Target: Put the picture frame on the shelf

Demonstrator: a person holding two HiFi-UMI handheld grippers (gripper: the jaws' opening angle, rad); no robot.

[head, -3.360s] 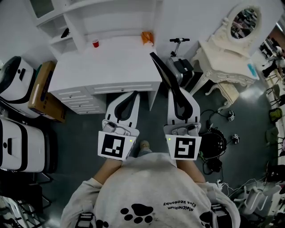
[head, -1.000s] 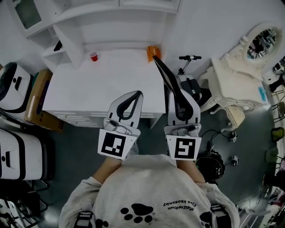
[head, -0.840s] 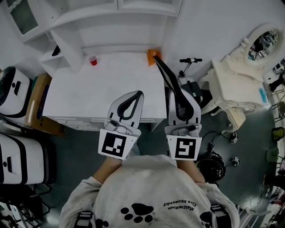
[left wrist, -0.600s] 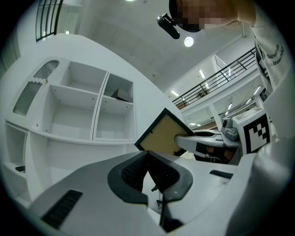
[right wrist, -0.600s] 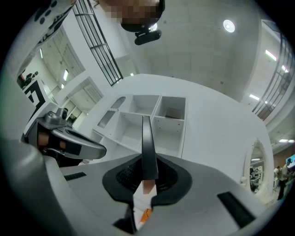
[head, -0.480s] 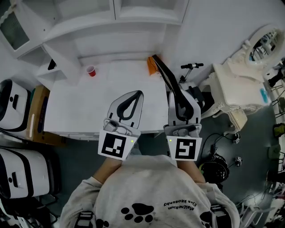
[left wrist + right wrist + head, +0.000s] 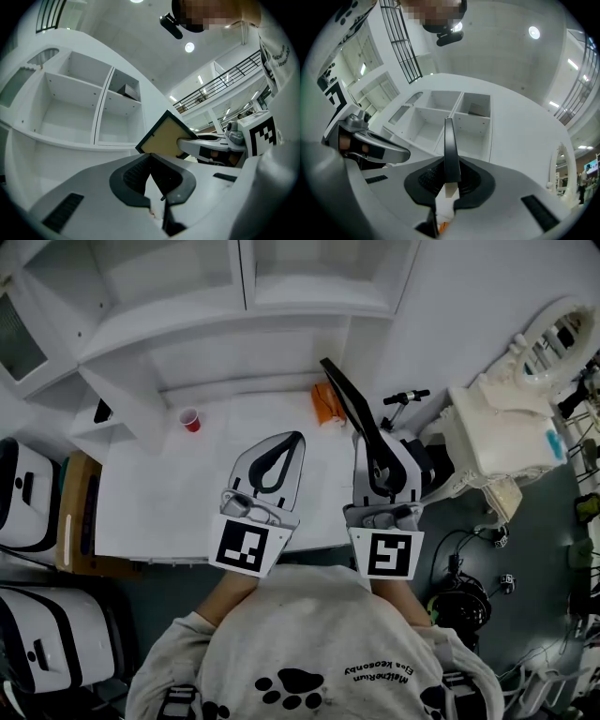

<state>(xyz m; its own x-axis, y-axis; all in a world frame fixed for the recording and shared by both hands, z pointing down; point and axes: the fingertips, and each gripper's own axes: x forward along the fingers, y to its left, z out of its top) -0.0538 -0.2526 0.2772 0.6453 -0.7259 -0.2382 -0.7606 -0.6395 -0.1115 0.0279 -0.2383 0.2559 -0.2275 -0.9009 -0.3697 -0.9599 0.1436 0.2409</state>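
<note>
Right gripper point(image 7: 377, 448) clamped on picture frame point(image 7: 345, 395), held edge-on, long axis pointing toward shelf point(image 7: 246, 282) ahead and above. Left gripper point(image 7: 292, 439) closed, empty, alongside.

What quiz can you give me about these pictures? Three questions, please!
1. True or false: the right gripper holds the picture frame.
2. The cup on the desk is: A red, B blue, C green?
3. Is the picture frame on the shelf yet?
Key: 1 true; 2 A; 3 no, the right gripper has it.
</note>
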